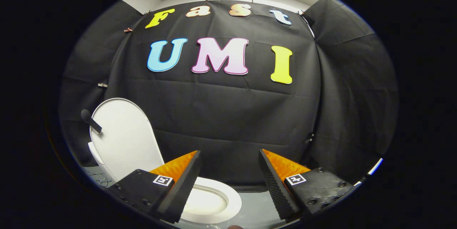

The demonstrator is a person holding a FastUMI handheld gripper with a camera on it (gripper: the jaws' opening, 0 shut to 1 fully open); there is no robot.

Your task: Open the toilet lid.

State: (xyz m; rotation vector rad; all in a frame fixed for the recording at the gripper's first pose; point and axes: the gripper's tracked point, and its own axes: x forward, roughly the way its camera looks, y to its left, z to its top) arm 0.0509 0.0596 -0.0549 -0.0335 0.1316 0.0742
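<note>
The lid (123, 138) stands raised at about ten o'clock from the fingers, leaning back toward the black cloth wall (232, 114), with the seat (234, 200) and the open bowl (207, 202) lying low just ahead, partly behind the left finger. The gripper (228, 157) hangs clear, fingers spread wide, nothing between them, touching nothing. Judging by how things lie, the lid looks fully up and the job looks done or nearly so. That lid reads as a stiff, smooth plastic shell: light for its span, glossy and likely slippery, swinging on a hinge at its lower end. The best hold would be the free rim, far from the hinge, pinched edge-on. A dark knob (89, 119) sits at its left edge, at around nine o'clock.
</note>
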